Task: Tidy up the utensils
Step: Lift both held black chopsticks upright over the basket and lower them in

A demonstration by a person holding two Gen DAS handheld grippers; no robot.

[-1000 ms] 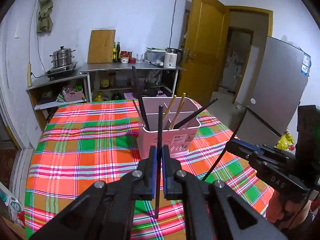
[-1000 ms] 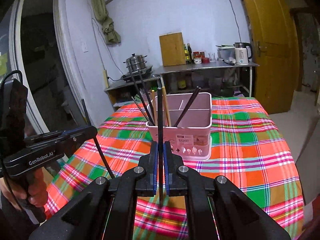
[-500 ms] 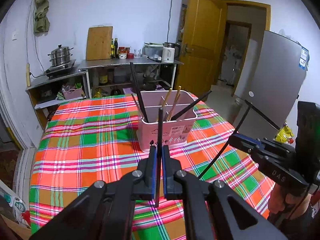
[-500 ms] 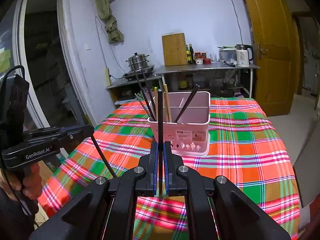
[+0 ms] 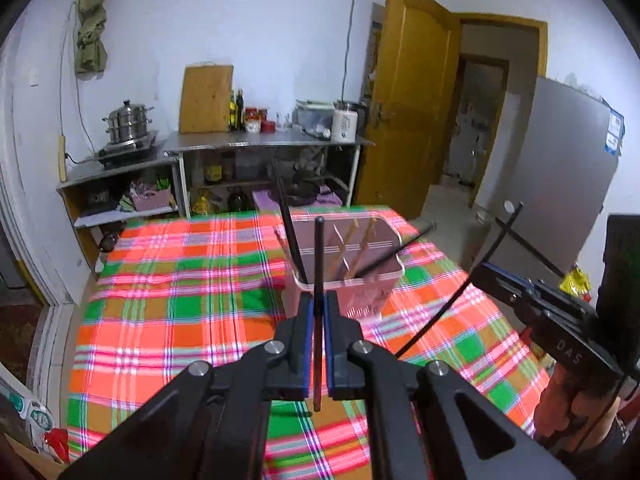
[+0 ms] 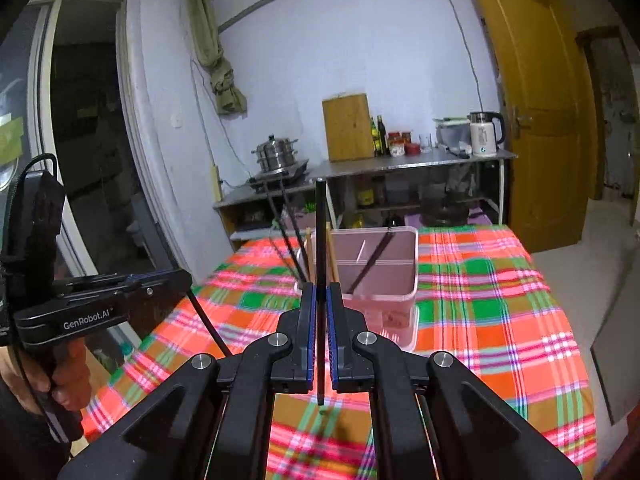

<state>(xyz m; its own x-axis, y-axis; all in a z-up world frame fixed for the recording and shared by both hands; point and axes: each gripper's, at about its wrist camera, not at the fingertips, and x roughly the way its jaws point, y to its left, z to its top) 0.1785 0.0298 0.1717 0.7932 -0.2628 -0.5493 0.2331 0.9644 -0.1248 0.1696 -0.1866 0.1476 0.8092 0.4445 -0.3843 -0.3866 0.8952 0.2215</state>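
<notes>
Both grippers are clamped tight, each on one black chopstick: the left gripper (image 5: 316,312) pinches its chopstick (image 5: 318,280) near the lower half, and the right gripper (image 6: 321,308) does the same with the other chopstick (image 6: 321,264). Each stick stands roughly upright across the jaws, long axis running top to bottom, a short tail poking out below the pads and the longer part rising above. Held that way, I'd judge, a stick can be lowered end-first into a slot rather than laid flat. From the left camera the right gripper's stick (image 5: 460,284) shows slanting, so the two tools are not tilted alike. Both hang over the near part of the plaid tablecloth (image 5: 168,304), clear of it. Just past the fingertips sits the pink caddy (image 6: 384,280), resting on the cloth, divided into compartments and already holding several black chopsticks and a few wooden ones (image 5: 352,248), all leaning outward on its rim. Beyond the table runs a metal counter (image 6: 400,162) with a steamer pot (image 6: 276,154), a cutting board and a kettle (image 6: 484,134).
</notes>
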